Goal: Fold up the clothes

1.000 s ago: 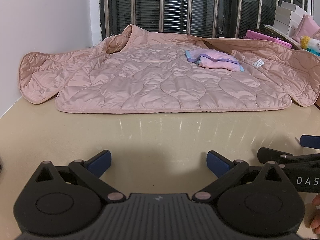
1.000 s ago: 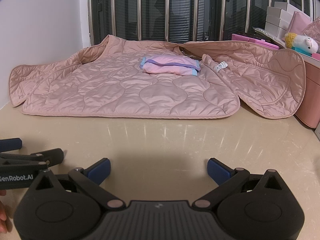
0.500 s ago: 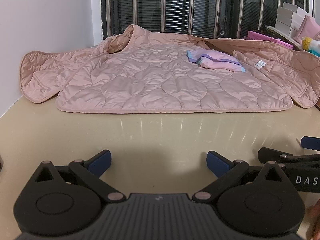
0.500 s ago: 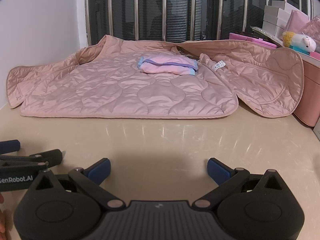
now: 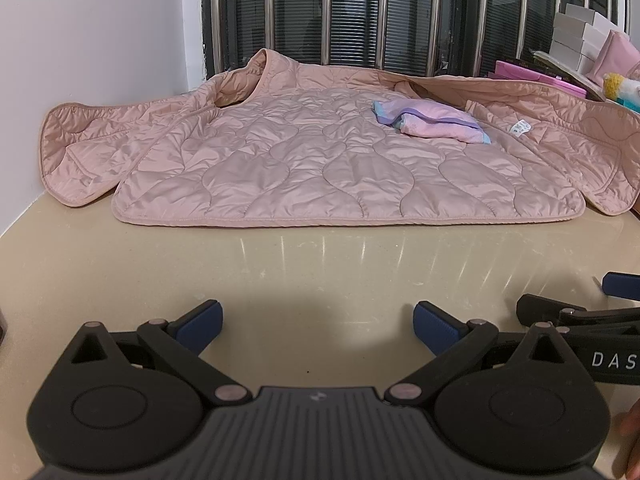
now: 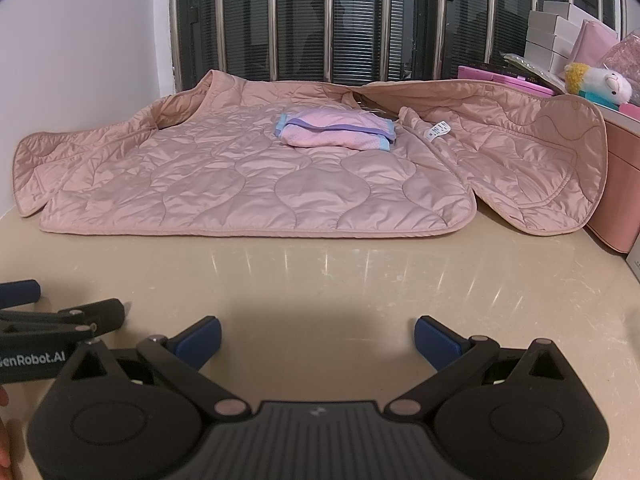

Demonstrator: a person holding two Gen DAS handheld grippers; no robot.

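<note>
Pink quilted jacket (image 5: 340,168) spread flat on beige counter (image 5: 320,272), front panels opened outward, white care label showing. Small pink folded garment (image 6: 336,134), lilac and blue trim, lies on its lining.

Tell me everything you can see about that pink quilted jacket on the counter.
The pink quilted jacket is shiny, padded fabric stitched in wavy lines. It lies spread flat on the beige counter, collar toward the barred window. One side flap curls up at the white wall; the other, open and showing a white label, leans on a pink box. A small folded pink garment rests on it. Neither claw touches it.
</note>
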